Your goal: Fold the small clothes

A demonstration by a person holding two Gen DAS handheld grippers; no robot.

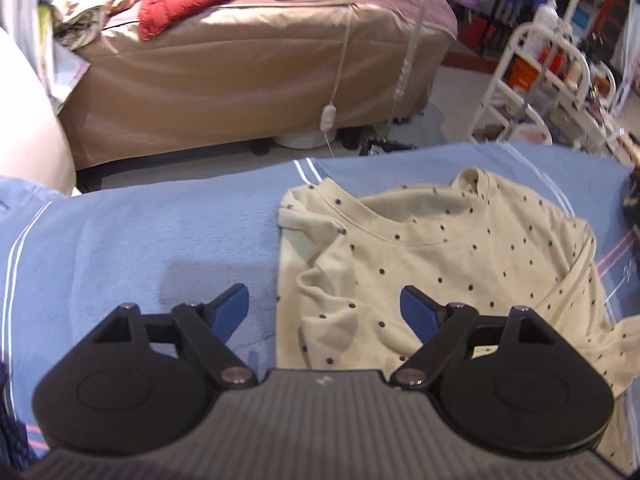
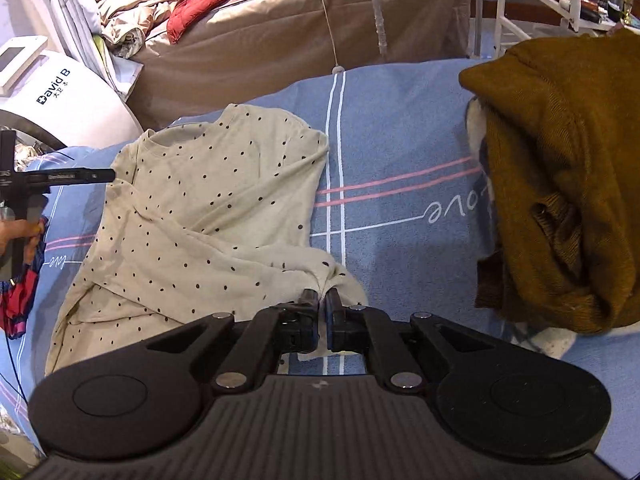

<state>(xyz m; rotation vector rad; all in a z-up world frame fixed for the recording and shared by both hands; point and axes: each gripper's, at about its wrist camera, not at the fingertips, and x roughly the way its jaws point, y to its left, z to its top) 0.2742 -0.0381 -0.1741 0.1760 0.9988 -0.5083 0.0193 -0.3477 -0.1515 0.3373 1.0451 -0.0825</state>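
Observation:
A cream shirt with dark dots (image 1: pixel 440 264) lies crumpled on a blue blanket (image 1: pixel 140 248), neckline toward the far side. My left gripper (image 1: pixel 324 296) is open and hovers over the shirt's left edge. One blue pad is above the blanket and the other above the cloth; neither presses on anything. In the right wrist view the shirt (image 2: pixel 208 200) spreads to the left, and my right gripper (image 2: pixel 320 300) is shut on a pinched bit of its near right corner. The left gripper's black finger (image 2: pixel 80 176) reaches in toward the shirt's far left shoulder, held by a person's hand (image 2: pixel 16 232).
A mustard-brown garment pile (image 2: pixel 560 168) sits on the blanket (image 2: pixel 400 140) to the right. Beyond the blanket stands a tan-covered bed (image 1: pixel 240 80) with red clothing (image 1: pixel 200 0). A white rack (image 1: pixel 540 80) is at the far right and a white machine (image 2: pixel 60 92) at the left.

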